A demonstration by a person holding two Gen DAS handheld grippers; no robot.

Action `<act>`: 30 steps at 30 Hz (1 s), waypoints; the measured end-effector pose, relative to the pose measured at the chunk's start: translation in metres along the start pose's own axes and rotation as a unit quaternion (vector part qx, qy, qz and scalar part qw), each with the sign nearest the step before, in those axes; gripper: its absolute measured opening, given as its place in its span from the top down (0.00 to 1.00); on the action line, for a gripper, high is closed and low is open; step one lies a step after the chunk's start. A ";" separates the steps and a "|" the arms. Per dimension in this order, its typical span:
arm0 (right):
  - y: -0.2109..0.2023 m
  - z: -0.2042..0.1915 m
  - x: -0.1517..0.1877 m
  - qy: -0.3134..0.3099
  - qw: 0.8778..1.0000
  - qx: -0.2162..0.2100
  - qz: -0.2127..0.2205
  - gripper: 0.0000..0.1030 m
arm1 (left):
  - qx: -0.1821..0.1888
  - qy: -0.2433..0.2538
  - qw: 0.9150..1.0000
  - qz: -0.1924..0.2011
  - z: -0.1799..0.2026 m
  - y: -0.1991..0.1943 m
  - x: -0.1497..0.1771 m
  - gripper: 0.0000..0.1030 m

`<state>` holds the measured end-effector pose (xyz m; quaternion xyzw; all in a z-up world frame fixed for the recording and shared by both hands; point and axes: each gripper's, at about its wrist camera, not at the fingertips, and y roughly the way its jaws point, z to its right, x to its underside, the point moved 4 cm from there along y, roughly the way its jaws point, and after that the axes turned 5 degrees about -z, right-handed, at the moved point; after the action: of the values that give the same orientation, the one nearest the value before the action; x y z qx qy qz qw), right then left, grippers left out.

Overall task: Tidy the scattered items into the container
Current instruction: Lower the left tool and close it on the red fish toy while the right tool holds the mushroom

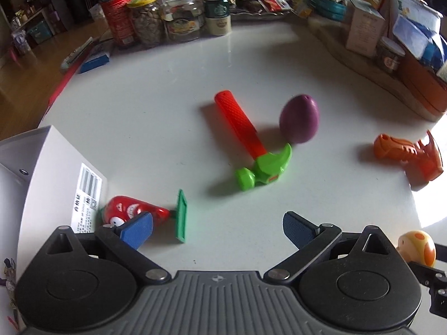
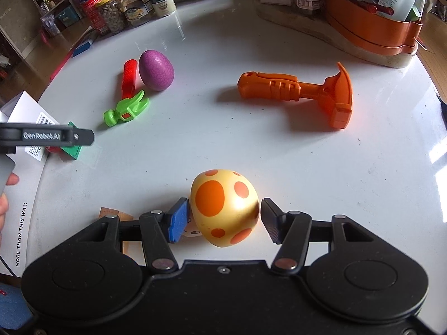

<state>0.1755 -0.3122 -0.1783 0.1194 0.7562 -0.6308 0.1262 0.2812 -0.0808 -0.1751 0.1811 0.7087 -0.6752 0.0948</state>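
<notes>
The right tool point(image 2: 225, 217) is clamped on a yellow egg point(image 2: 225, 208) with orange spots, its 2 pads pressing the egg's sides, near the front edge of the white table point(image 2: 279, 167). The left tool point(image 1: 218, 230) is spread apart with nothing between its pads; its left pad point(image 1: 138, 230) stands in front of a red toy with a face point(image 1: 131, 210), whether touching it I cannot tell. This red toy lies against the white box point(image 1: 56, 167) at the left edge of the table, and a green flat piece point(image 1: 181, 215) is just beside the toy. In the middle of the table lies a toy hammer with a red handle and a green head point(image 1: 251, 150), and a purple egg point(image 1: 299, 118) rests just beside it, close to the handle. An orange toy hammer point(image 2: 296, 92) lies toward the right edge, well apart from the others. Jars and cans point(image 1: 156, 19) stand along the far edge. In the right wrist view, a person's fingers point(image 2: 8, 184) show at the left.
</notes>
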 end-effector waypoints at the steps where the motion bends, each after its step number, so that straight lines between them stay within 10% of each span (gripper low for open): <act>1: 0.000 0.000 0.000 -0.001 1.000 0.001 0.000 0.46 | 0.000 -0.002 1.000 -0.008 -0.007 0.002 -0.005 0.03; 5: 0.001 -0.001 0.000 0.000 1.000 -0.001 -0.001 0.46 | -0.040 -0.013 0.999 -0.021 -0.036 0.009 -0.019 0.03; 24: -0.001 0.002 0.002 0.003 1.000 -0.004 -0.004 0.46 | 0.127 0.082 0.987 -0.062 0.056 0.014 0.021 0.08; 30: -0.001 0.003 0.004 0.004 1.000 -0.007 -0.006 0.46 | 0.032 0.144 0.989 0.029 0.025 -0.014 -0.011 0.06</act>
<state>0.1721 -0.3148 -0.1793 0.1168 0.7618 -0.6258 0.1200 0.2831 -0.1073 -0.1594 0.3001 0.6873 -0.6614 0.0053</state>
